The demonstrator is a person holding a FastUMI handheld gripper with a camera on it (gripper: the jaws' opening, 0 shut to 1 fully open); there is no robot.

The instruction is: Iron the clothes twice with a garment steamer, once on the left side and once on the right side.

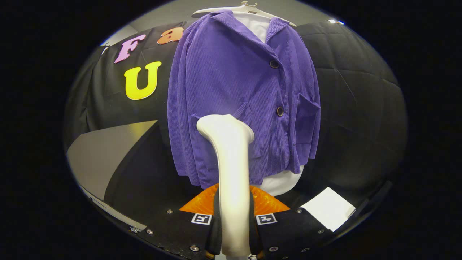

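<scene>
Gripper view: the gripper point(234, 231) has both fingers clamped on the white steamer point(231, 169), which stands upright between them. Its head sits just ahead, against the lower front of the purple jacket point(231, 83) on a hanger point(249, 8).

The garment steamer point(231, 173), squeezed between both fingers of the gripper point(234, 231), looks like smooth, shiny plastic. Beyond it hangs a purple jacket point(231, 83) of soft, ribbed cloth with shiny buttons point(274, 64). A smooth white cloth point(257, 25) peeks out inside it. The hanger point(249, 9) above looks like pale plastic.
</scene>
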